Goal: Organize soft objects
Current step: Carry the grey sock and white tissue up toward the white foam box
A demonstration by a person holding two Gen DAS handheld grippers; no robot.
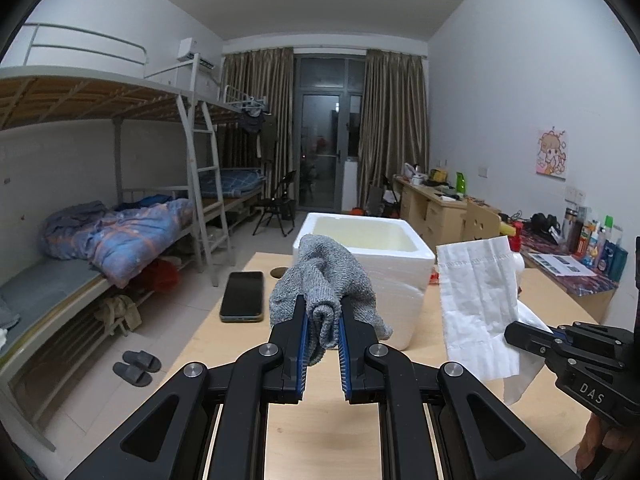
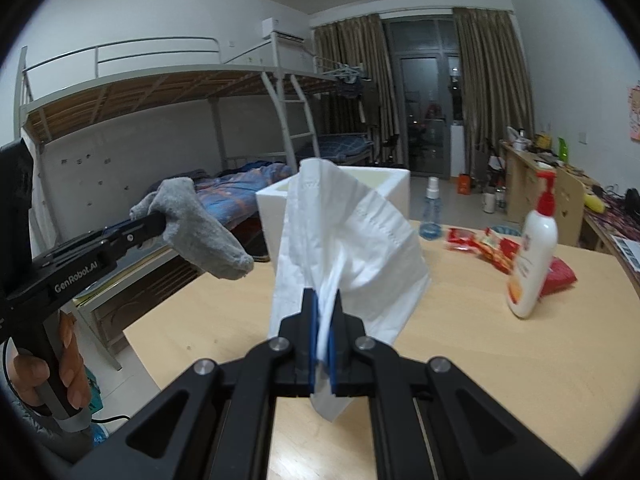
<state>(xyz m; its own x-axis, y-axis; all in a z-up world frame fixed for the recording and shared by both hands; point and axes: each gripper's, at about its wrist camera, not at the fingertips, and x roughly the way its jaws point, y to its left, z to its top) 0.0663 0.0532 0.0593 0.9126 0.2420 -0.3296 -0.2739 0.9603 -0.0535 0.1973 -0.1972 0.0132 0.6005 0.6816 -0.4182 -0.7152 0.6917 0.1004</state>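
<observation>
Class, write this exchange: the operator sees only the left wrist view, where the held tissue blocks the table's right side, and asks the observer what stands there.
Observer: A white pump bottle stands on the table, right of the tissue.
Operator: Anything beside it?
Observer: Red packets lie beside and behind it.
Operator: And farther back?
Observer: A clear spray bottle stands near the far edge, right of the box.
</observation>
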